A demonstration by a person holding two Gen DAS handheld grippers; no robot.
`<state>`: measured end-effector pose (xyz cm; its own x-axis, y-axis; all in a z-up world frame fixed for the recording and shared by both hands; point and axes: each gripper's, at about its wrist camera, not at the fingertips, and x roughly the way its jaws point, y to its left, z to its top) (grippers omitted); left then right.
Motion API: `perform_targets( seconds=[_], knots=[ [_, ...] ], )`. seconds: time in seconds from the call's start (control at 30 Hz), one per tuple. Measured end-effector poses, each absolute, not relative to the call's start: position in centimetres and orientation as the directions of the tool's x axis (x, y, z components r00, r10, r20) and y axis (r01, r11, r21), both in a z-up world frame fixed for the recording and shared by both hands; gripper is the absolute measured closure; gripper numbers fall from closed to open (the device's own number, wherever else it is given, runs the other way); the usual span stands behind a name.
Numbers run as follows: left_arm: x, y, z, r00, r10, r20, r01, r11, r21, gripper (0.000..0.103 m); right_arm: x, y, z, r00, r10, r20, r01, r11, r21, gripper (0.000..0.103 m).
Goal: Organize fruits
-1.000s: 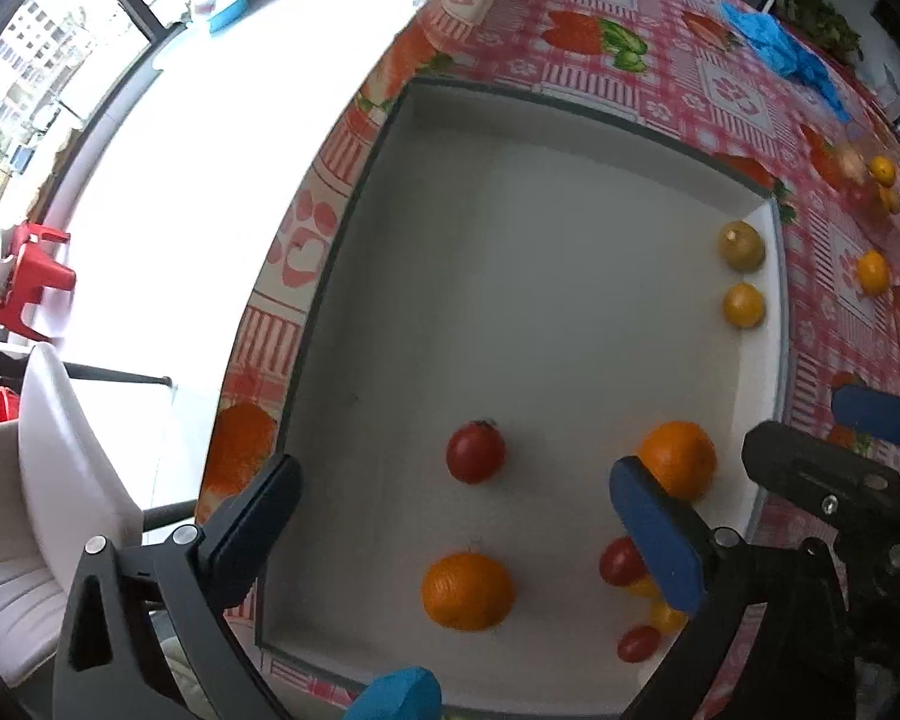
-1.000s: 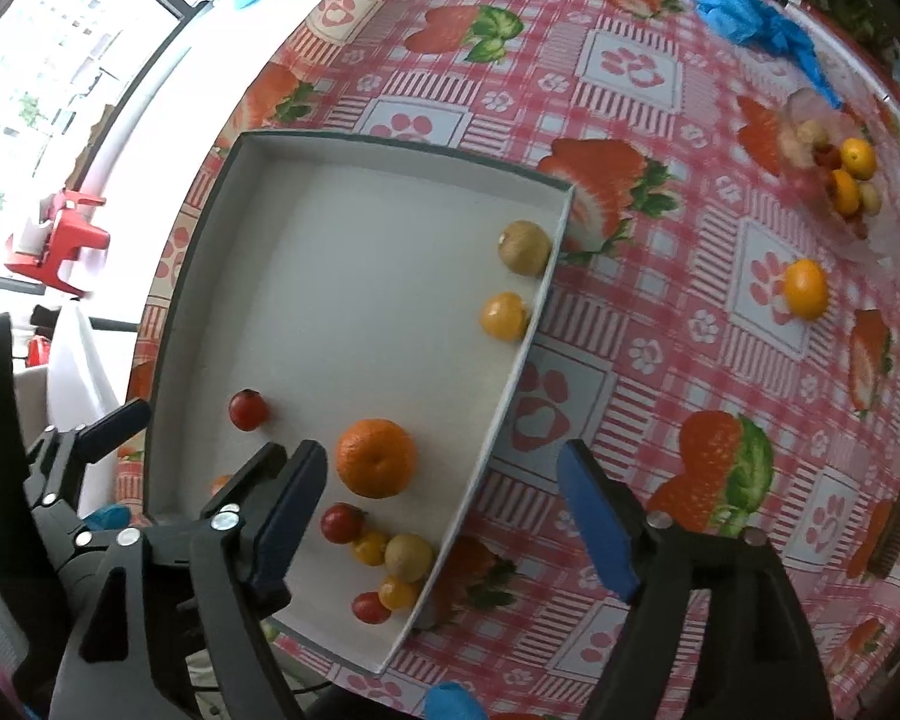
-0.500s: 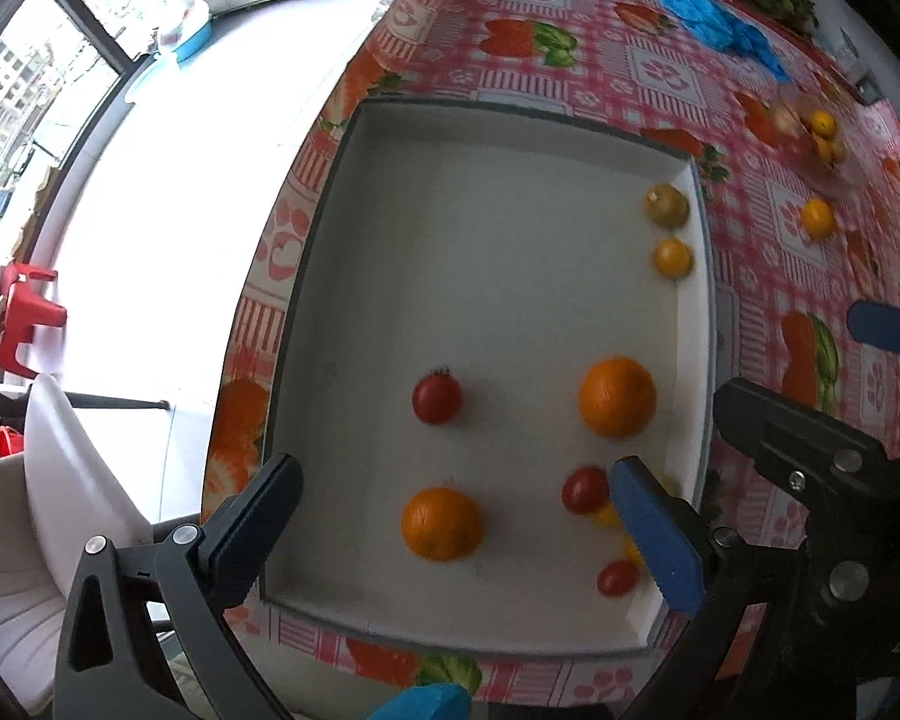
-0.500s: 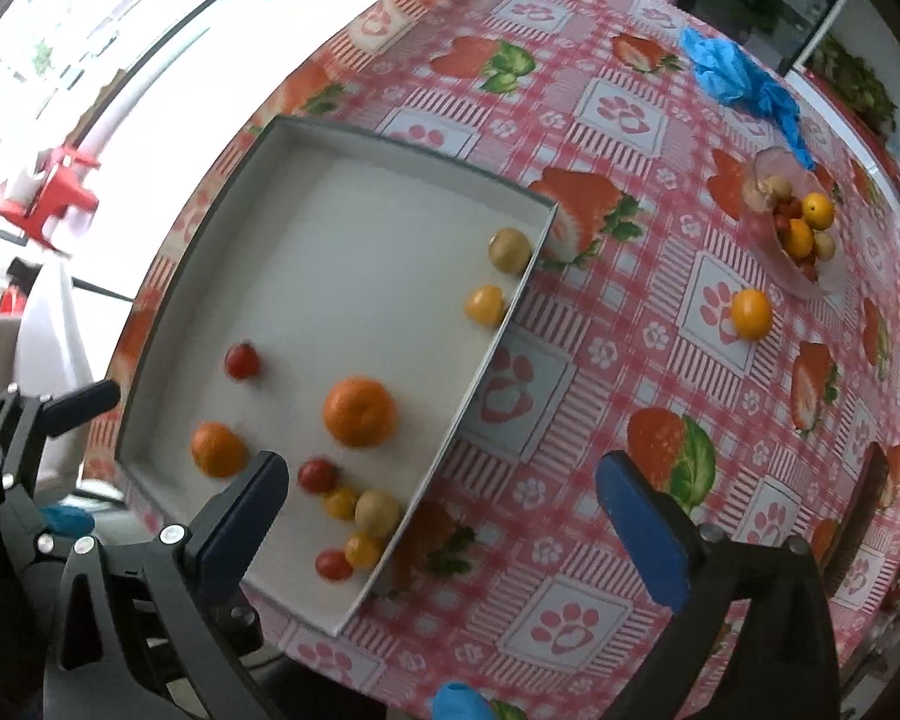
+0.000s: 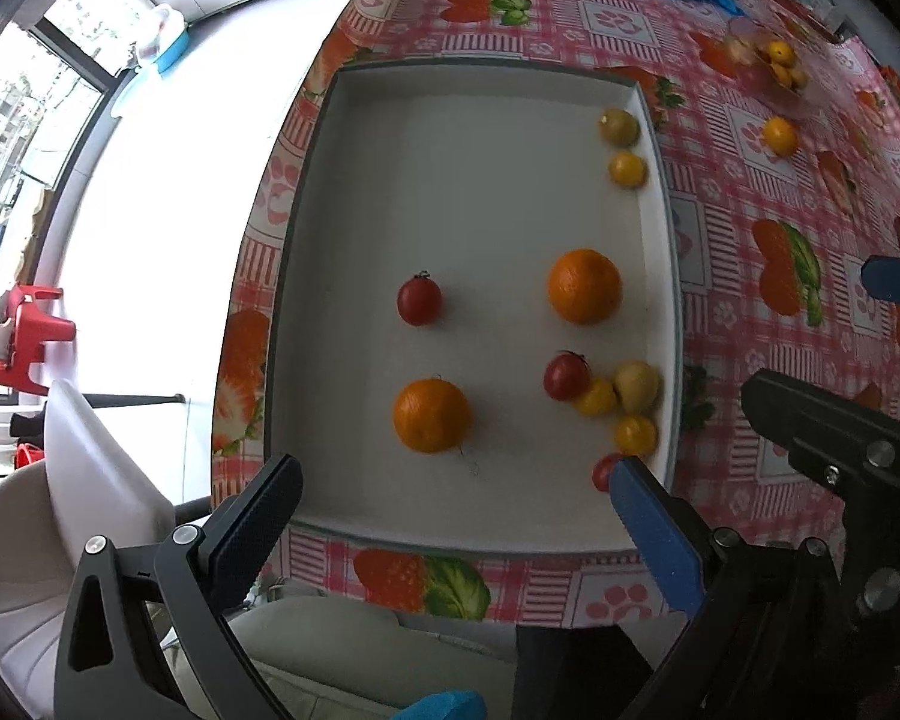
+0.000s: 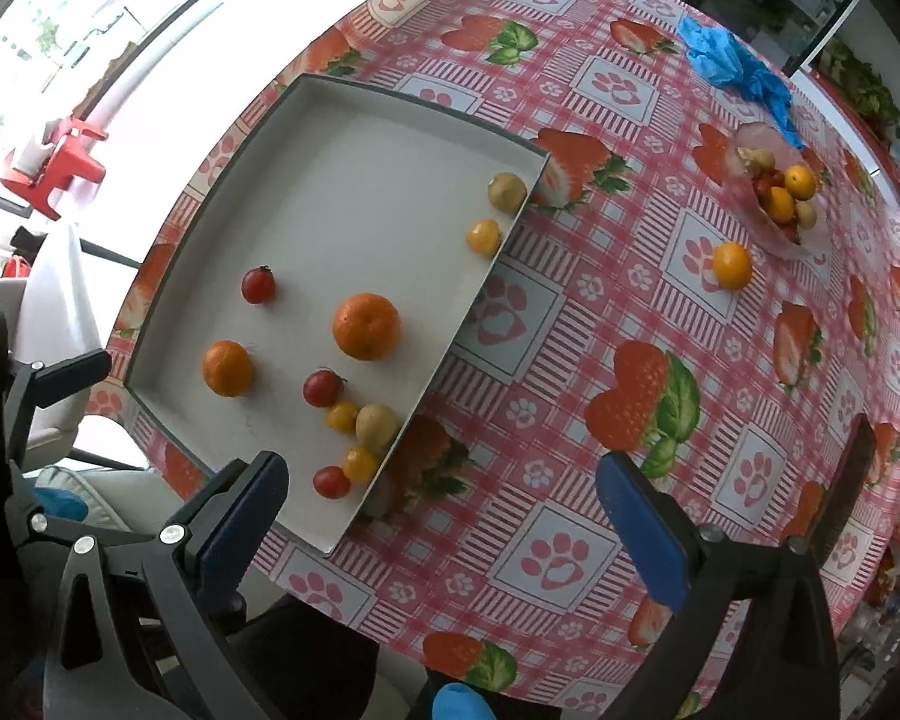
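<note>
Left gripper hangs over the near edge of the tray, jaws spread wide and nothing between them; right gripper is just as wide apart and empty, hovering above the near tablecloth beside the tray's right wall. Inside the tray: one orange near the front, a bigger orange further right, a lone red tomato between them and to the left. Along the right wall sits a tight cluster, touching one another: red tomato, yellow tomato, a pale green fruit, another yellow one (a red one peeks out behind the left gripper's blue pad). Far right corner holds a green fruit and a yellow tomato. Out on the cloth, a loose orange lies near a clear bowl of mixed fruit, with a blue bag beyond.
</note>
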<state>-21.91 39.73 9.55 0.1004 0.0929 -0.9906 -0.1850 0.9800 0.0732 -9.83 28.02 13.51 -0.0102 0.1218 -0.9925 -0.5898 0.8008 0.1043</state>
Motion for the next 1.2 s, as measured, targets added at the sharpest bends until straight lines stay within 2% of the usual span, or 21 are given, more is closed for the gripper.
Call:
perform_targets(
  seconds=[0.3, 1.2],
  knots=[
    [-22.2, 38.3, 11.1, 0.119, 0.109, -0.987, -0.144, 0.985, 0.091, 0.000, -9.7, 28.4, 14.3, -0.001, 0.136, -0.991, -0.602, 0.791, 0.109, 0.000],
    [-22.1, 38.4, 11.5, 0.111, 0.118, -0.987, -0.163, 0.982, 0.099, 0.000, -9.8, 28.5, 14.5, -0.018, 0.144, -0.989, -0.617, 0.777, 0.124, 0.001]
  ],
)
